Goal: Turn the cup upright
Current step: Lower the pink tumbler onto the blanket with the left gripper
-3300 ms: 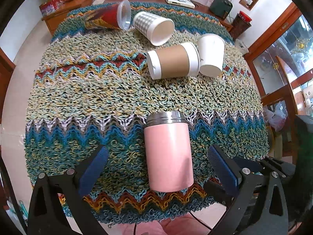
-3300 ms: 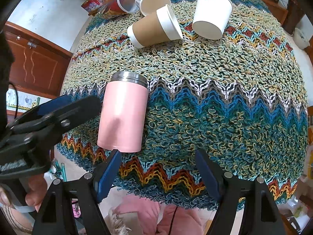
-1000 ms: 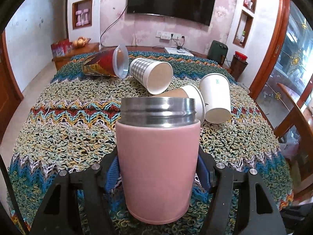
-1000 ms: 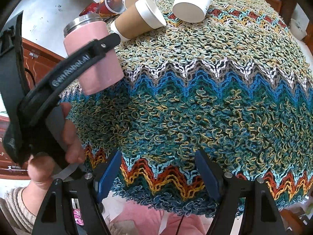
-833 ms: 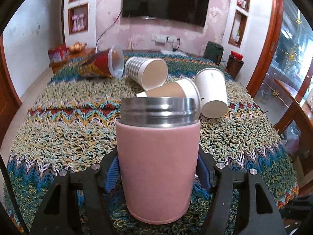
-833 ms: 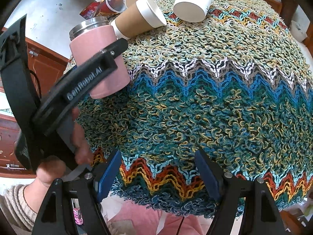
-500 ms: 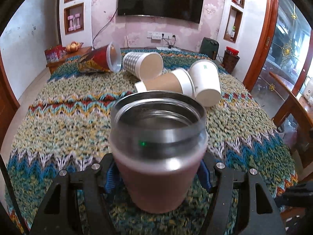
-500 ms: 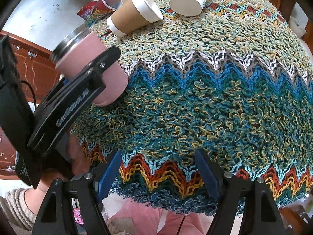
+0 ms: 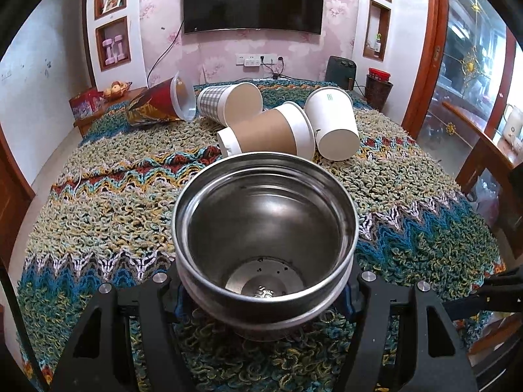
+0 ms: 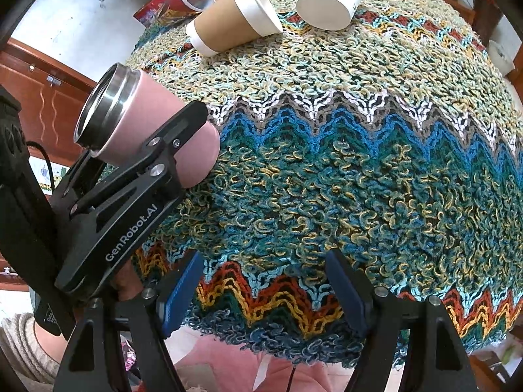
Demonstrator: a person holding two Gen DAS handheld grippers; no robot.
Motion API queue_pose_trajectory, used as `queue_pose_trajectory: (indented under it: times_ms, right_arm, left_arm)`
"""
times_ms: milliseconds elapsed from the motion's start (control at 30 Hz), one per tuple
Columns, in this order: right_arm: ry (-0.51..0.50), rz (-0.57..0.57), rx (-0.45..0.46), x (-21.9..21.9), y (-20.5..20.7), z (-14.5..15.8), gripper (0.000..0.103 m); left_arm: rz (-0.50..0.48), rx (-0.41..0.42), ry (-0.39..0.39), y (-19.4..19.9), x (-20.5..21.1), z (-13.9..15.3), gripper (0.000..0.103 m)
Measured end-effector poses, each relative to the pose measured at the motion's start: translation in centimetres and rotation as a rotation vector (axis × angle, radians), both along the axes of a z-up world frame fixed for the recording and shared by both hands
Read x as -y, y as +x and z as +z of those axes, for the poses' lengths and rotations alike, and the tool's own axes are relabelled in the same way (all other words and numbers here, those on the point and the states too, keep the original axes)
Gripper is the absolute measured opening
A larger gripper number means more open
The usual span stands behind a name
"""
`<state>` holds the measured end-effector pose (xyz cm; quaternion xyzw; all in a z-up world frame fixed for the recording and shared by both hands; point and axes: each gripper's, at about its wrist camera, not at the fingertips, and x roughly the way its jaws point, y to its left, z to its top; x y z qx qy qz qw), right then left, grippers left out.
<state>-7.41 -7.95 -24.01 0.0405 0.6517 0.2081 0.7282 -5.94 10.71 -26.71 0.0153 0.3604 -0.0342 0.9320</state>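
My left gripper [image 9: 263,297] is shut on the pink steel cup [image 10: 147,124]. The cup is tilted back, its open steel mouth [image 9: 264,225] facing the left wrist camera, its base edge at the knitted cloth [image 10: 359,163]. In the right wrist view the left gripper [image 10: 163,163] clamps the cup's lower body near the table's front left. My right gripper [image 10: 261,290] is open and empty at the front edge of the table.
Several paper cups lie on their sides at the far end: a brown one [image 9: 268,130], a white one [image 9: 335,125], a checked one [image 9: 228,104] and a red one [image 9: 160,104]. A wooden chair [image 9: 483,160] stands to the right.
The left gripper has tipped the pink cup from standing upside-up profile back toward the camera, so its open mouth now faces the lens. The right gripper has stayed put.
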Motion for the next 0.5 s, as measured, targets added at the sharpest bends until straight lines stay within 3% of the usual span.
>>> queue_pose_trajectory:
  times_ms: [233,300,500]
  right_arm:
    - [-0.021,0.029,0.029,-1.1,-0.4,0.2,0.078]
    - [-0.029,0.036,0.041,-1.4,-0.6,0.4,0.078]
    - [-0.033,0.040,0.053,-1.8,-0.8,1.1,0.078]
  left_arm:
    - [-0.009,0.004,0.030,0.4,0.4,0.2,0.071]
    - [-0.014,0.012,0.031,0.3,0.4,0.5,0.084]
    - [-0.038,0.041,0.070,-0.2,0.6,1.9,0.087]
